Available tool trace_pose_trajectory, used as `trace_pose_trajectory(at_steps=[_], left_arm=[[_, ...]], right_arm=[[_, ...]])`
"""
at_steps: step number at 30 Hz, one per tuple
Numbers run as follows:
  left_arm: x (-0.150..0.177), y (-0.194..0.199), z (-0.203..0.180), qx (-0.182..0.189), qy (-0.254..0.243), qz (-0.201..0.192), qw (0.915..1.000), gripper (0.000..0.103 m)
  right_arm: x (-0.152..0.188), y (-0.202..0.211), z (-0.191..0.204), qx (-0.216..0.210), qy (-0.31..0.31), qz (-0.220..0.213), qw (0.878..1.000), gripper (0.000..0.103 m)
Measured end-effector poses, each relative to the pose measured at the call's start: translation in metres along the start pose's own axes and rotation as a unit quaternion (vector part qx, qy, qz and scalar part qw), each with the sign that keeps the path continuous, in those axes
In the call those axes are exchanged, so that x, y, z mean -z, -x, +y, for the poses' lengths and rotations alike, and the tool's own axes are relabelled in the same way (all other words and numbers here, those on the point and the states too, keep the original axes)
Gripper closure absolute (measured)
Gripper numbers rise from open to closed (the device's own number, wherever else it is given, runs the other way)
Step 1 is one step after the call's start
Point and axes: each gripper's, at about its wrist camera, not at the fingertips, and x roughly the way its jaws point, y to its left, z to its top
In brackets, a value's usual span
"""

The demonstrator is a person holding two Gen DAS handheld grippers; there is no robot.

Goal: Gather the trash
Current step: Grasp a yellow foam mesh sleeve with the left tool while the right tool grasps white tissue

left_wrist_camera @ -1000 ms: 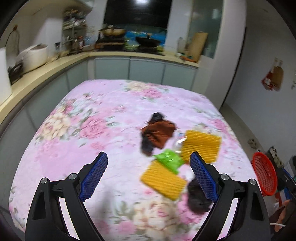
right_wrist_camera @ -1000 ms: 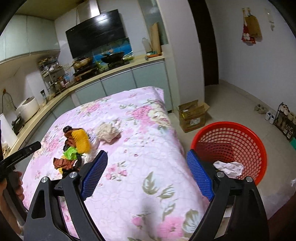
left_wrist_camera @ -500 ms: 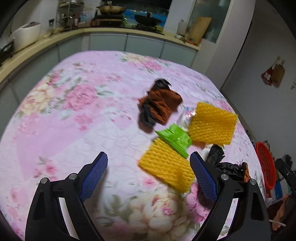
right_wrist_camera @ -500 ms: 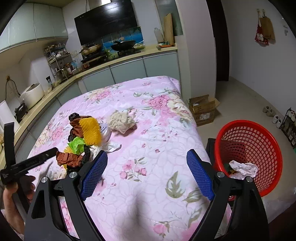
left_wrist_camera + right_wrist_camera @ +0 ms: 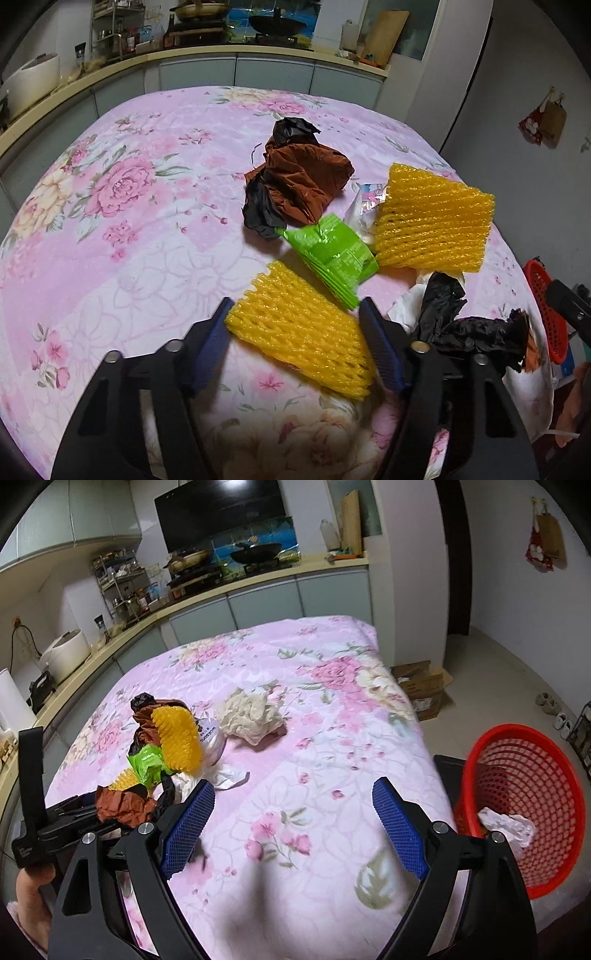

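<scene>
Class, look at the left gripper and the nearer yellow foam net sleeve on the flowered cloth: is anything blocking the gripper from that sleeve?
Nothing visible does. The nearer yellow foam net sleeve already lies between the closing jaws of the left gripper. The green foil wrapper lies just beyond its far end, outside the jaws.

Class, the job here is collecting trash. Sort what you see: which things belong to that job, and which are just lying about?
Belongs to the job:
- near yellow foam net, between the closing left tool
- green wrapper
- brown wrapper
- crumpled paper
- red basket

Just lying about:
- wok
- rice cooker
- cardboard box
</scene>
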Motion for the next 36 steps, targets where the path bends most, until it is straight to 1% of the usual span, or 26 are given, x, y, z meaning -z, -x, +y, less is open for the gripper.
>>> trace_pose_trajectory(at_steps=[2, 3, 5, 9, 13, 16, 22, 24, 26, 28, 31, 32, 34, 36], left_arm=[[-0.001, 0.000, 0.002, 0.000, 0.000, -0.002, 1.0000, 0.049], [-0.001, 0.000, 0.004, 0.001, 0.001, -0.003, 1.0000, 0.050], [-0.001, 0.001, 0.006, 0.004, 0.002, -0.004, 1.0000, 0.059], [-0.002, 0.003, 0.014, 0.012, 0.006, -0.006, 0.9999, 0.068], [-0.002, 0.010, 0.023, 0.012, 0.011, -0.011, 0.9998, 0.079], [-0.002, 0.017, 0.030, 0.012, 0.016, -0.015, 0.9997, 0.084], [0.000, 0.024, 0.042, 0.003, 0.023, -0.022, 0.9995, 0.087], [0.000, 0.024, 0.046, 0.003, 0.027, -0.021, 0.9994, 0.088], [0.001, 0.025, 0.049, 0.002, 0.031, -0.022, 0.9993, 0.088], [0.000, 0.026, 0.051, 0.002, 0.033, -0.023, 0.9992, 0.089], [0.002, 0.028, 0.052, 0.001, 0.036, -0.026, 0.9990, 0.089], [0.002, 0.029, 0.053, 0.002, 0.037, -0.026, 0.9990, 0.090], [0.002, 0.029, 0.052, 0.003, 0.038, -0.026, 0.9989, 0.090], [0.002, 0.030, 0.052, 0.002, 0.037, -0.027, 0.9990, 0.090]], right_arm=[[-0.002, -0.008, 0.004, -0.010, 0.003, 0.006, 1.000, 0.019], [-0.002, -0.012, 0.008, -0.014, 0.008, 0.009, 1.000, 0.019], [-0.003, -0.020, 0.016, -0.021, 0.019, 0.015, 0.999, 0.019], [-0.005, -0.039, 0.029, -0.041, 0.038, 0.038, 0.998, 0.019], [-0.003, -0.054, 0.042, -0.061, 0.052, 0.063, 0.995, 0.019], [-0.003, -0.062, 0.049, -0.075, 0.051, 0.075, 0.993, 0.019], [-0.003, -0.074, 0.069, -0.099, 0.065, 0.090, 0.989, 0.019], [-0.006, -0.076, 0.071, -0.098, 0.061, 0.089, 0.989, 0.023], [-0.008, -0.079, 0.072, -0.098, 0.061, 0.091, 0.989, 0.033], [-0.009, -0.082, 0.074, -0.096, 0.062, 0.096, 0.989, 0.039], [-0.009, -0.085, 0.075, -0.095, 0.062, 0.097, 0.989, 0.045], [-0.008, -0.085, 0.075, -0.093, 0.063, 0.097, 0.989, 0.051], [-0.006, -0.086, 0.077, -0.078, 0.078, 0.094, 0.989, 0.055], [-0.004, -0.085, 0.079, -0.073, 0.085, 0.092, 0.989, 0.062]])
